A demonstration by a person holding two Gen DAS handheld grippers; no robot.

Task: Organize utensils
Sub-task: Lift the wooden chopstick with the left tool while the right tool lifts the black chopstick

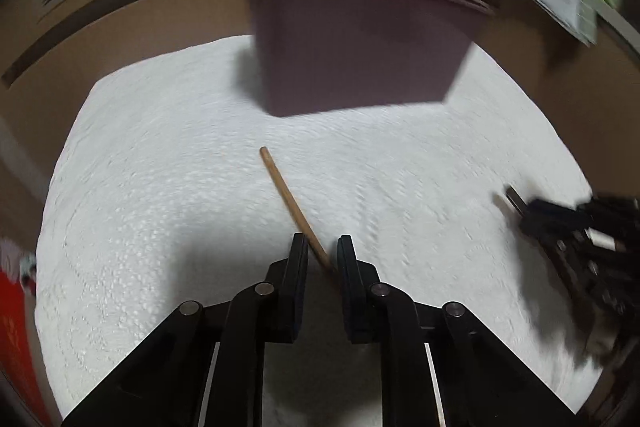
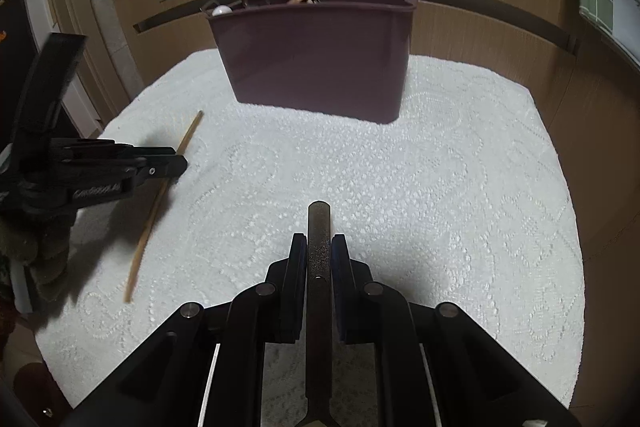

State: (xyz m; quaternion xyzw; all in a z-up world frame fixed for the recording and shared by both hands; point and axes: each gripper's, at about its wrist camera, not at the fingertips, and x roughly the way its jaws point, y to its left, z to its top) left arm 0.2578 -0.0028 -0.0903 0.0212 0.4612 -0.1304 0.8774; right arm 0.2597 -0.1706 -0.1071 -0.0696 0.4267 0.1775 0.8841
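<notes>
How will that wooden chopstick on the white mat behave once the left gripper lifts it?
The wooden chopstick looks thin and straight, so probably stiff and very light. It is long, and the left gripper sits around one stretch of it, so it may pivot or droop. Round and smooth, it could roll on the white mat if dropped.

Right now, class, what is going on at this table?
A person is sorting utensils with two hand-held grippers. The right hand-held gripper is shut on a flat metal utensil handle. The left hand-held gripper straddles a wooden chopstick lying on the white cloth. A purple bin at the back already holds utensils.
</notes>
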